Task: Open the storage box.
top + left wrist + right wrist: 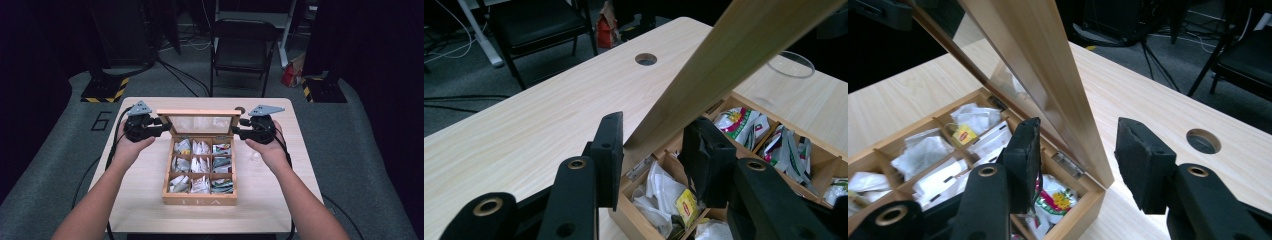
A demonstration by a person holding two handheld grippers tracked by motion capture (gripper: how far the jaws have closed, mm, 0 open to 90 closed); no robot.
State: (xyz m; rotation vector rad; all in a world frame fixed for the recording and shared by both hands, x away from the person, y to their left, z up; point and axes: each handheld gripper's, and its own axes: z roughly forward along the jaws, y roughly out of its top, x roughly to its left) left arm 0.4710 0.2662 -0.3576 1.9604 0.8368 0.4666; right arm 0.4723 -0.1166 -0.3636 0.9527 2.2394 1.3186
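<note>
Box: the wooden tea box point(200, 199) sits mid-table point(145, 205), its glass-paned lid point(200, 123) upright at the back.
Inside: tea bags point(201, 166) in nine compartments.
Flanks: left gripper point(162, 126) at lid's left edge, right gripper point(239, 128) at its right.
Behind table: black folding chair point(243, 50).

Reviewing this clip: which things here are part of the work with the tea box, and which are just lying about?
In the job:
- wooden tea box
- its glass lid, standing open, each side edge between a tool's jaws
- left tool
- right tool
- tea bags in the compartments

Lying about:
- clear round dish on the table
- folding chair
- red bag on the floor
</note>
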